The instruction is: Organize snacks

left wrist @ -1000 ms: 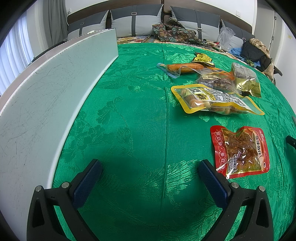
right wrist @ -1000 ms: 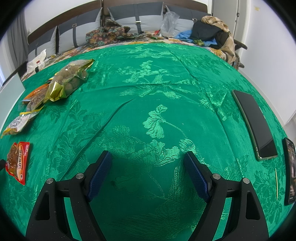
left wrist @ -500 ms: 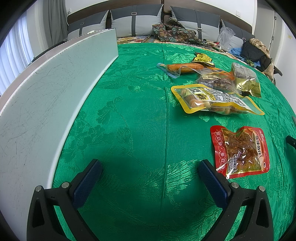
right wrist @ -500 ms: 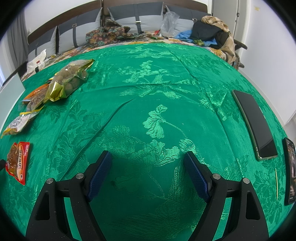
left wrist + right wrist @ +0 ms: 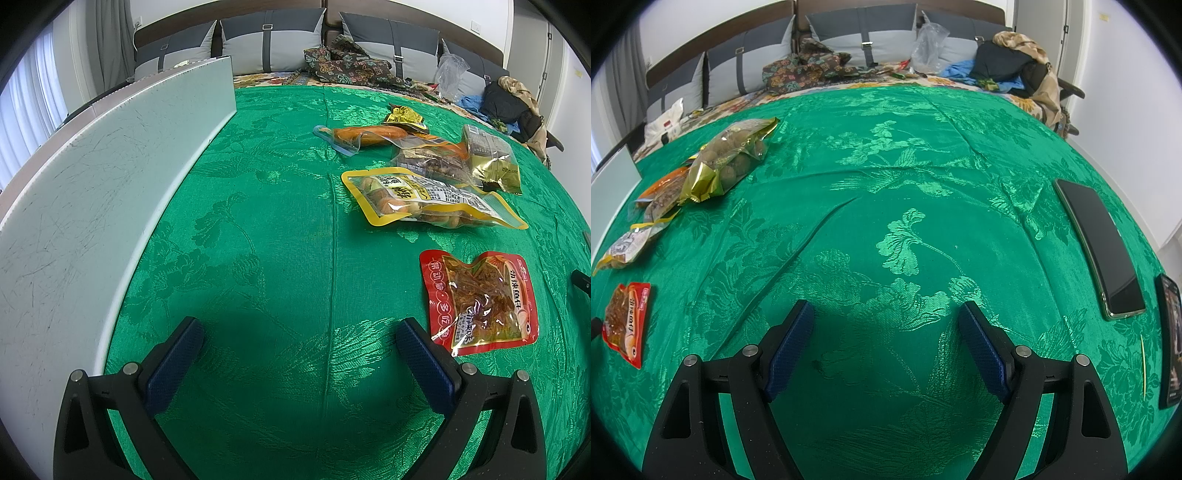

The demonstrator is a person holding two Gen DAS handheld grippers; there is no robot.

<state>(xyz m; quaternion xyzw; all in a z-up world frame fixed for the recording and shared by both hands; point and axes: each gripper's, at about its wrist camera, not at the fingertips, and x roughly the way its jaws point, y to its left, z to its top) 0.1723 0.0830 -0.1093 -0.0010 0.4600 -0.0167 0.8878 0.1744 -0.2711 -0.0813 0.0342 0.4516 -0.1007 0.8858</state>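
Green tablecloth point(image 5: 280, 236) woven, sheeny; red snack pouch point(image 5: 480, 299) glossy plastic; white board point(image 5: 85, 192) matt, scratched.

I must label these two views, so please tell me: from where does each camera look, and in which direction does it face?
Left wrist: sits behind the open left gripper, low over the green tablecloth, facing the sofa; a white board on its left, snack packs on its right.
Right wrist: behind the open right gripper, facing the same way; a phone on its right.
Shared: the red snack pack.

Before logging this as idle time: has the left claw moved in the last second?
No. The left claw sits the same against the white board and red snack packet.
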